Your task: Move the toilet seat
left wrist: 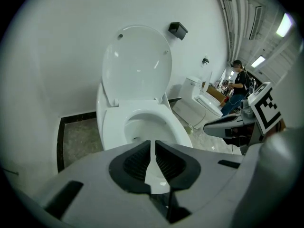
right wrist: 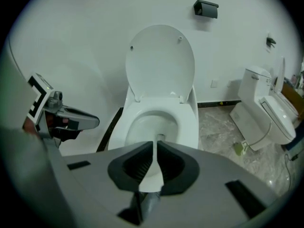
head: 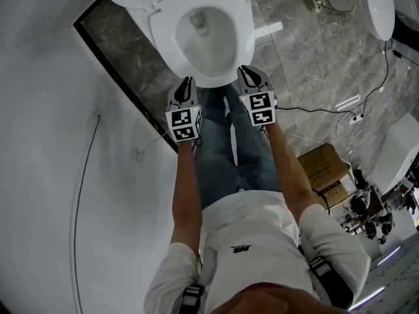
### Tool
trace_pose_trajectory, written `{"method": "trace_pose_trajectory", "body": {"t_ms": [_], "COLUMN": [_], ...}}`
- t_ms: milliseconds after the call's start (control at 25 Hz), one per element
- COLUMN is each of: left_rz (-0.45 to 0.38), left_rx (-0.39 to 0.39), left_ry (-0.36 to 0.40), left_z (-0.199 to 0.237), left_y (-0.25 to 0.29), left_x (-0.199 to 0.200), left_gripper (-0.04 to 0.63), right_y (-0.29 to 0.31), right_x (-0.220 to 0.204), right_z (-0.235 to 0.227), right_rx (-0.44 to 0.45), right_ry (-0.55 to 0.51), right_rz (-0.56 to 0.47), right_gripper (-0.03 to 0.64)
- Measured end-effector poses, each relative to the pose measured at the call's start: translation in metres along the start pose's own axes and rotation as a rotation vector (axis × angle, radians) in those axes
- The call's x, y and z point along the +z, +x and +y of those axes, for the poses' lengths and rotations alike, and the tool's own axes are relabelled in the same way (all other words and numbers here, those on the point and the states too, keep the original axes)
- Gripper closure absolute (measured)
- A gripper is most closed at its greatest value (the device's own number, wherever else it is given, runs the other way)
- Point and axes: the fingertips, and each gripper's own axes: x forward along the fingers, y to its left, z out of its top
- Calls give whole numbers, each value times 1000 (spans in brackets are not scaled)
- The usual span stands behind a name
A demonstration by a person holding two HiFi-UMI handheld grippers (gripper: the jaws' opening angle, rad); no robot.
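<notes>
Just short of the toilet's front edge, the left gripper (head: 188, 81) and the right gripper (head: 245, 70) hang side by side, both pointing down at the bowl. Each has its jaws clenched together on nothing; through the thin slit between them only the white bowl shows. Neither touches the toilet.

The toilet seat (right wrist: 188, 122) lies flat on the bowl, while the lid (right wrist: 161, 61) stands upright against the wall behind it. This looks like the approach step, with the seat not yet handled. Lifting it would probably call for 1 gripper to open its jaws, come in low at the front lip, and close on the ring's edge, or for shut tips to hook under that edge and tip it back toward the lid. The seat sits flush on the rim, so getting under it may be the fiddly part, and smooth plastic could slip from the pads.

Nothing stands between the grippers and the seat. The person's legs (head: 229, 149) are right up against the bowl. Off to the right are a second toilet (right wrist: 266, 108), loose cables (head: 353, 113) on the marble floor and a cardboard box (head: 324, 172), all well apart from the work. A small black box (right wrist: 205, 8) is fixed high on the wall.
</notes>
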Motion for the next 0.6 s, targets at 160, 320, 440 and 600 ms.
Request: {"method": "trace_pose_trajectory", "body": {"t_ms": [160,320,440,600], "left_rz": [41,95,123,152], "left_rx": [0,-2,16,16], "left_ry": [-27,-31,-51,-59], "left_z": [6,8,13,16], "left_y": [12,22,28,34], "left_x": [-20,-43,-54,-69], "left_gripper": [561,561,561,560], "right_y": [17,26,33,38], "right_x": [-22,-48,-59,-75], "right_z": [-10,-19,-25,-29], "right_rx": [-15,-31,-33,-39], "right_ry": [14,27,51,89], "right_rz": [44,90,106,140], "right_gripper": [580,580,577,546]}}
